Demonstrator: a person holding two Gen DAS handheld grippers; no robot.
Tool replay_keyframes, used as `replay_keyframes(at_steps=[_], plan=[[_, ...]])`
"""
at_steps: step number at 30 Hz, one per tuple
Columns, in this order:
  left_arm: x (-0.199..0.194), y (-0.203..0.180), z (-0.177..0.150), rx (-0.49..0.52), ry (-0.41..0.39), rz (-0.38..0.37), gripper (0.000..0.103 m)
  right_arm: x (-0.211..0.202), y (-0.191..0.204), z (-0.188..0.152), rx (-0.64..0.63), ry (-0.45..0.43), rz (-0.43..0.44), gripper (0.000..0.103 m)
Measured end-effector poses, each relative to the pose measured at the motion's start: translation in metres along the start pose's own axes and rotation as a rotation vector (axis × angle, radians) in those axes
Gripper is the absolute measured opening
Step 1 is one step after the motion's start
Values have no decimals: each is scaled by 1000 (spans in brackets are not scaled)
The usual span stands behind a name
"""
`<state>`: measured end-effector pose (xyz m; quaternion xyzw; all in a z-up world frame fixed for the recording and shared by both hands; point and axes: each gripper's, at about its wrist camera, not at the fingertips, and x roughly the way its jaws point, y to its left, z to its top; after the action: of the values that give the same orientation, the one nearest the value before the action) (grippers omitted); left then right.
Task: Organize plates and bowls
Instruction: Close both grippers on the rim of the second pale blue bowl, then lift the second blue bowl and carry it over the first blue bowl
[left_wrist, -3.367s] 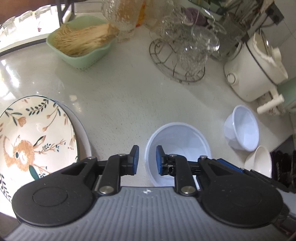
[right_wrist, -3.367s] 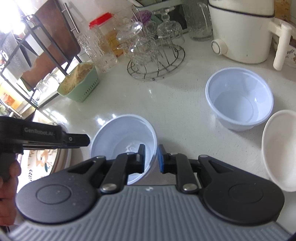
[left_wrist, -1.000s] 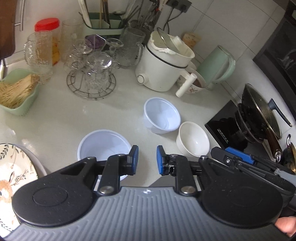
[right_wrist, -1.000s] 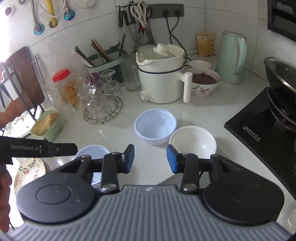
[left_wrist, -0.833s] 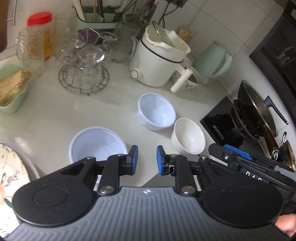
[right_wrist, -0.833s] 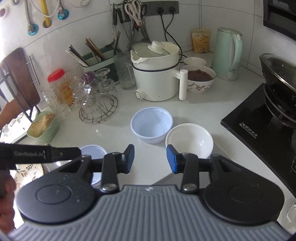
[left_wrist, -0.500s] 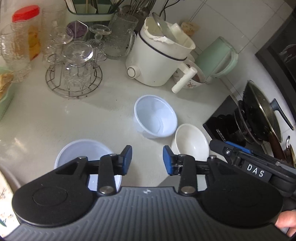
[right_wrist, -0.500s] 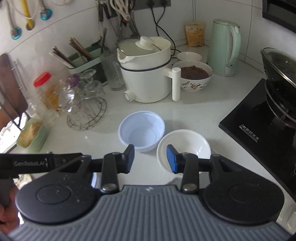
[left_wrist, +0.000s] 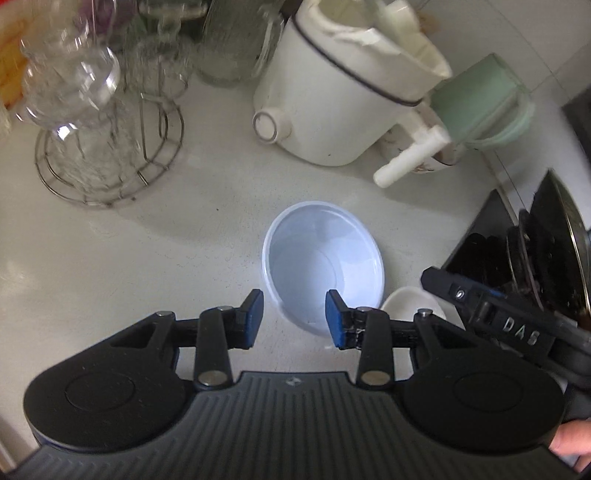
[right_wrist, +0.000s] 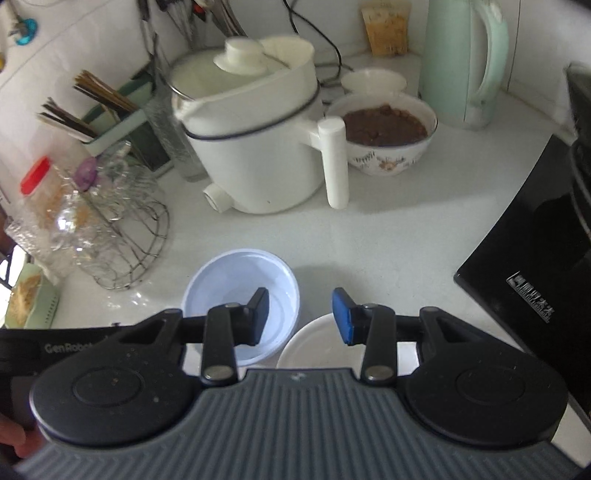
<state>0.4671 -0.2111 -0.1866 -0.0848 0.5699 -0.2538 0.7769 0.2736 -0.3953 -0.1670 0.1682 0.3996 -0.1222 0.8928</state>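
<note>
Plainly a pale blue bowl (left_wrist: 323, 264), thin-walled and translucent, glossy, empty, with a narrow rolled rim and a small flat circle at its bottom. Standing upright on the white speckled counter (left_wrist: 147, 258), out on the open middle of the surface, just in front of the white cooker pot (left_wrist: 332, 99) and well to the side of the wire rack of glasses (left_wrist: 107, 147). Touching or nearly touching it (hard to say which) on the side toward the black cooktop (right_wrist: 524, 266), a white ceramic bowl (right_wrist: 317, 343), opaque, shallower-looking, also empty, half hidden under the tools.

Left gripper (left_wrist: 294, 319) hanging above the near rim of the blue bowl, jaws spread apart, nothing between the blue pads. Right gripper (right_wrist: 300, 316) likewise parted and empty, poised over the seam where the two bowls meet, one finger seen against the blue bowl, the other over the white one.

Farther back toward the tiled wall: a patterned bowl (right_wrist: 384, 136) filled with something brown, and a mint-green kettle (right_wrist: 465, 62) near the back corner.
</note>
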Motion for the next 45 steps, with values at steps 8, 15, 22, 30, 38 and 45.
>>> replay_keyframes(at_steps=[8,15,22,30,38,45], plan=[[27,10,7,-71,61,34,42,40,-1,7,-65,57,39,31],[39,12,10,-88,81,22,34,60,-2,9,-64,110,51,17],[46,14,10,-150,80,-8,12,67,-3,6,-56,132,10,11],[36,9,12,-122,75,5,11,62,-9,10,-16,141,59,10],[10,9,11,-108,59,8,11,39,-3,12,-39,112,101,11],[-23,4,13,-107,7,6,11,19,3,10,4,80,132,11]])
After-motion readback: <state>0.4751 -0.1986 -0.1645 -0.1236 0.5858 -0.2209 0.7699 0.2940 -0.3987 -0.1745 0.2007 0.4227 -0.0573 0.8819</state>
